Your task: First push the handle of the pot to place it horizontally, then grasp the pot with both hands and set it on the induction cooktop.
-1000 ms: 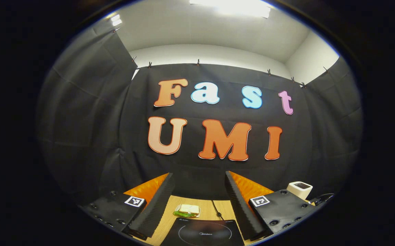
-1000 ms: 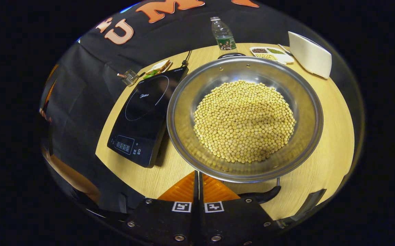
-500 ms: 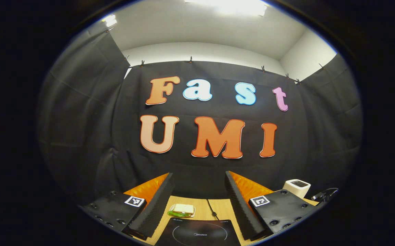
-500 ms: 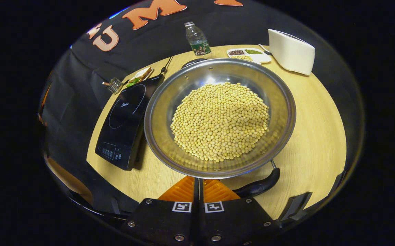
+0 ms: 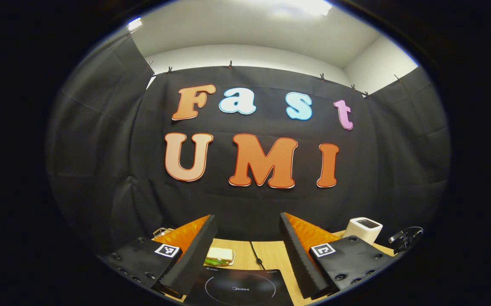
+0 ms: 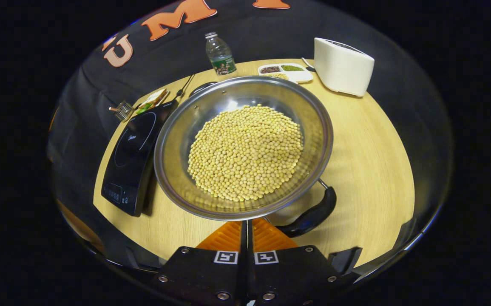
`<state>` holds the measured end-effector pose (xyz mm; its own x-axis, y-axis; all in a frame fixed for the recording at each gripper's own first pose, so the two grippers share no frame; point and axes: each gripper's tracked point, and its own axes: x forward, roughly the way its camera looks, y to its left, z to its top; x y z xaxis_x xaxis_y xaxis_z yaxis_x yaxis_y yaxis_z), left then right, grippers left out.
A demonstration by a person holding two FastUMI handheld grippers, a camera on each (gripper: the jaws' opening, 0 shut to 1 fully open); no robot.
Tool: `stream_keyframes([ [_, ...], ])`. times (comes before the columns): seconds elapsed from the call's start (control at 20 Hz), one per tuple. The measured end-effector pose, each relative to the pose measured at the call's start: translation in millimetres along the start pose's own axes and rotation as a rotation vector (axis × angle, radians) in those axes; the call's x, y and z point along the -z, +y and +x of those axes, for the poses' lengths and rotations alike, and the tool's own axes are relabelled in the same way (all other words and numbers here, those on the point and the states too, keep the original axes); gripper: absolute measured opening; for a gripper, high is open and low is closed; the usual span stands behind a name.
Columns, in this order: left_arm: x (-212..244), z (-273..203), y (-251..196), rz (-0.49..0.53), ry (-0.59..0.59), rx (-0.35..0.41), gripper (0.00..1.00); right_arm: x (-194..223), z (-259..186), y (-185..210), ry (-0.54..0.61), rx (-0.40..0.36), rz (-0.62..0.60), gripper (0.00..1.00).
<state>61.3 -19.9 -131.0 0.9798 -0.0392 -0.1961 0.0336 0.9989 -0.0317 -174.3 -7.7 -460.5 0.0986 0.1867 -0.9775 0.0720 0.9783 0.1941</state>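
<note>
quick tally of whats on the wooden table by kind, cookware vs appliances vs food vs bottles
Cookware: 1, steel pot of yellow beans
Appliances: 2, black induction cooktop, white toaster
Food: 2, sandwich on plate, white divided tray of beans
Bottles: 1, clear plastic bottle
Total: 6

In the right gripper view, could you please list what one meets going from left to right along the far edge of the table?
Wire rack → sandwich → water bottle → divided dish of beans → white toaster.
</note>
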Motion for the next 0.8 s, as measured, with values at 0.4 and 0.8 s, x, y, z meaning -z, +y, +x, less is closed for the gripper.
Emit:
stream_keyframes([
  [0.4,3.8,-2.2,-6.9,0.029,-0.013,0.004,0.96,-29.3,-1.0,-54.4,-0.103,0.13,0.078,0.0],
  [0.8,34.3,-0.8,6.6,0.012,0.053,-0.015,0.96,-61.8,4.2,-80.1,-0.135,0.15,0.179,0.0],
])
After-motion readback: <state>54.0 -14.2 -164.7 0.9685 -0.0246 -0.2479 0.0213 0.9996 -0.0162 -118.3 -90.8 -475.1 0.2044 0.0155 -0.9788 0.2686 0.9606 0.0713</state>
